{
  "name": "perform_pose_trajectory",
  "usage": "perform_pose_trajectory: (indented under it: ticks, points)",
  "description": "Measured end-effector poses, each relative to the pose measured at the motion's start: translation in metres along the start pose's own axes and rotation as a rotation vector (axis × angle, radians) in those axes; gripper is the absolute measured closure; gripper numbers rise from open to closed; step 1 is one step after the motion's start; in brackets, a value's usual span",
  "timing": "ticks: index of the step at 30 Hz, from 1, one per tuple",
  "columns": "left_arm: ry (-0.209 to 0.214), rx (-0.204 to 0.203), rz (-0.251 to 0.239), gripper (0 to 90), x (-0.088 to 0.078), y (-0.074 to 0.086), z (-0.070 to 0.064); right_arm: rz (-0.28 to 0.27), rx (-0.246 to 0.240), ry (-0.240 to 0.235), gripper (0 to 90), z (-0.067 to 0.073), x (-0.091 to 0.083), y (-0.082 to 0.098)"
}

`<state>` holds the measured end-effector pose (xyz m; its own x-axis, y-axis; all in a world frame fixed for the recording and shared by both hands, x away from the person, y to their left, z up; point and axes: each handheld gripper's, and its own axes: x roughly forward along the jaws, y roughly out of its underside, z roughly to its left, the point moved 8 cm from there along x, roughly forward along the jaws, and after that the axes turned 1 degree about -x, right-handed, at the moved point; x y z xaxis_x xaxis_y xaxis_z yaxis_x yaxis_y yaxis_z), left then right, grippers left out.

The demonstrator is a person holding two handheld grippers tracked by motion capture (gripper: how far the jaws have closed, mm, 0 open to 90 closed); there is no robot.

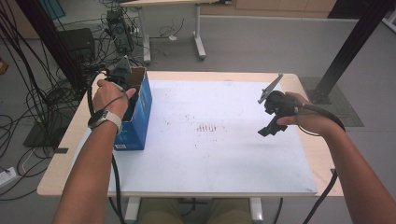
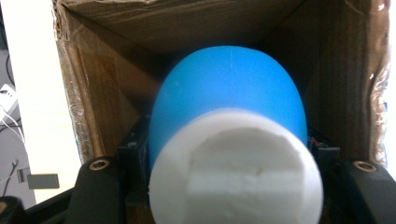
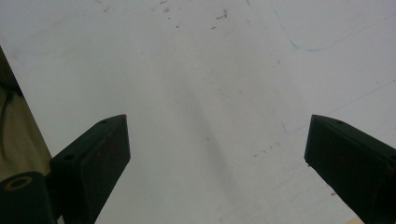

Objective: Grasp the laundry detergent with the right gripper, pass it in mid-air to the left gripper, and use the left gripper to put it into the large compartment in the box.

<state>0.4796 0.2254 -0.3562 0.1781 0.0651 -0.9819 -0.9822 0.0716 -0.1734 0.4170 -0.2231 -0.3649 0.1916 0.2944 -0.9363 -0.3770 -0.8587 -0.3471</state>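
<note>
The left gripper clamps a blue-and-white foam object inside the cardboard box. The right gripper hangs over the counter, jaws apart.

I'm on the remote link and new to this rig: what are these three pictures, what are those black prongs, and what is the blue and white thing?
No robot arm here: a person holds a two-jaw gripper in each hand. The high view looks down on the table from above the person's side; most of it is covered by a white board. On the left stands an open blue cardboard box.

The other two pictures come from cameras riding on the grippers, looking along their black jaws. The left gripper is lowered into the box; its view shows the brown box walls and, between its jaws, a blue rounded object with a white foam-like end, which it is shut on. What that object is I cannot tell.

The right gripper is over the board, jaws wide apart, holding nothing.
</note>
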Motion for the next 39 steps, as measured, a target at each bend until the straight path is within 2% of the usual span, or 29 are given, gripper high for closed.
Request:
perform_pose_trajectory:
  ticks: [16, 39]
  points:
    - [0.000, 0.010, -0.002, 36.7, -0.0001, 0.0007, 0.0017, 0.003, 0.000, 0.000, 6.8, 0.0013, 0.0012, -0.0003]
    - [0.010, -0.002, -0.004, 36.7, 0.0004, 0.0018, 0.0031, 0.009, 0.001, -0.002, 6.8, 0.0023, 0.0009, 0.0013]
